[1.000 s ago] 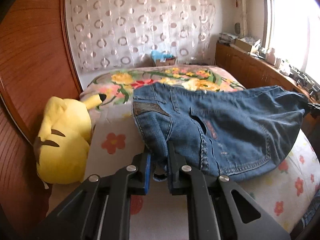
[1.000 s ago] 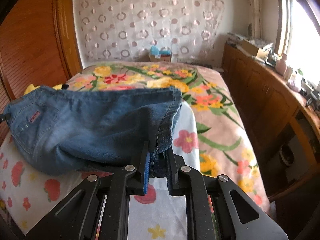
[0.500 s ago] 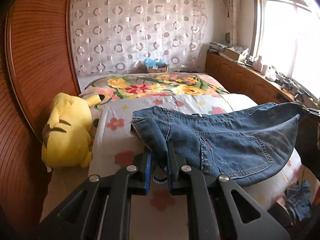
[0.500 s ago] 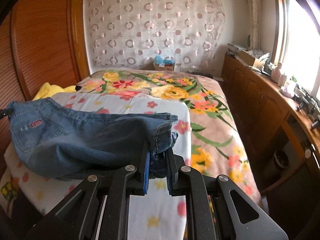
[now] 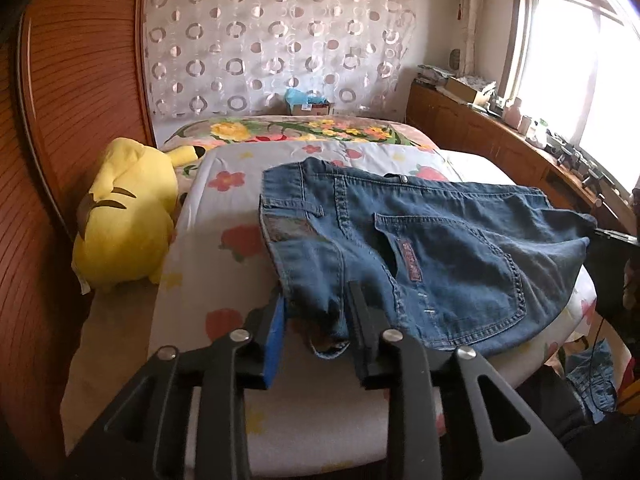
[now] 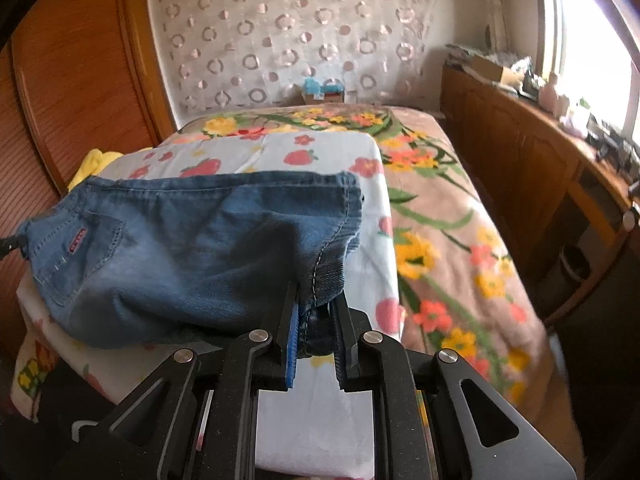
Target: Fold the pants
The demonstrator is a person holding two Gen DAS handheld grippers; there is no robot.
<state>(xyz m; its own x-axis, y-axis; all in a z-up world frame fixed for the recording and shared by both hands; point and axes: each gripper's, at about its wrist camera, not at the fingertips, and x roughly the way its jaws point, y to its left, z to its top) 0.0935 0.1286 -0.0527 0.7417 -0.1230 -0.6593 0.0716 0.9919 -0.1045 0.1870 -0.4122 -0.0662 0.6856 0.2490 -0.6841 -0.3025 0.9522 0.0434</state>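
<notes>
Blue denim pants [image 5: 420, 248] lie folded across the white flowered quilt [image 5: 224, 216] on the bed, waistband toward the left. My left gripper [image 5: 316, 320] stands open around the waistband corner, the jaws apart with cloth loose between them. In the right wrist view the pants [image 6: 192, 248] stretch to the left, and my right gripper [image 6: 316, 328] is still shut on the hem end, which bunches between the jaws just above the quilt [image 6: 376, 216].
A yellow plush toy [image 5: 124, 216] lies left of the quilt against the wooden wall panel [image 5: 76, 92]. A flowered blanket [image 6: 440, 220] covers the bed to the right. A wooden cabinet [image 6: 532, 168] runs under the window. More denim [image 5: 592, 376] hangs off the bed's near right.
The pants have come down onto the quilt. My left gripper's jaws have opened and released the waistband corner. My right gripper has lowered with the hem still pinched.
</notes>
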